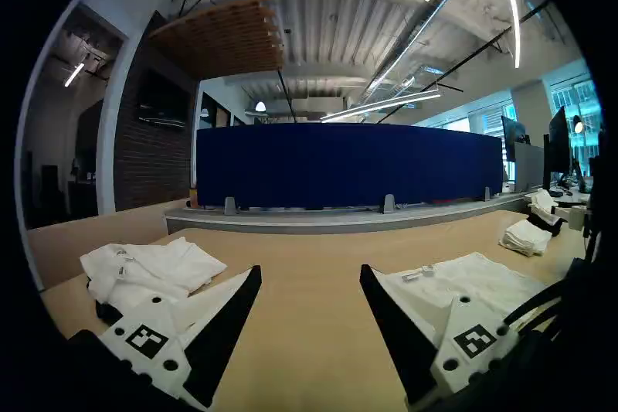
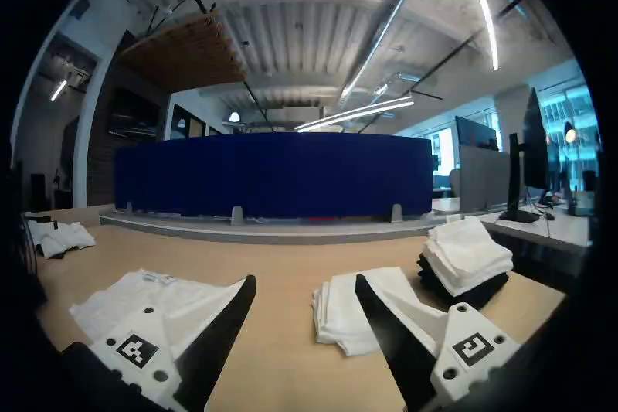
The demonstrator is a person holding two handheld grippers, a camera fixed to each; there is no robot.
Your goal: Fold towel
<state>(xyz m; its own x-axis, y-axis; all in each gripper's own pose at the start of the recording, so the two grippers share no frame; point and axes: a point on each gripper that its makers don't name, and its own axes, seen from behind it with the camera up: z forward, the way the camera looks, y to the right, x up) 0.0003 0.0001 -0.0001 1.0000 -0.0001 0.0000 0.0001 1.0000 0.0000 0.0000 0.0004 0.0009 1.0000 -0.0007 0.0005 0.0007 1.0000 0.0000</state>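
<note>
In the left gripper view my left gripper (image 1: 309, 273) is open low over the wooden table (image 1: 309, 319), with nothing between its fingers. A crumpled white towel (image 1: 147, 267) lies behind its left finger. A flat white towel (image 1: 463, 277) with a tag lies behind its right finger. In the right gripper view my right gripper (image 2: 305, 282) is also open over bare table (image 2: 286, 335). The flat white towel (image 2: 154, 294) lies under its left finger. A folded white towel (image 2: 340, 311) sits partly behind its right finger.
A stack of folded white towels (image 2: 466, 251) rests on dark cloth at the right. More folded towels (image 1: 527, 236) show at the table's right end. A blue divider panel (image 1: 340, 165) closes the far edge. Monitors (image 2: 529, 157) stand on the neighbouring desk.
</note>
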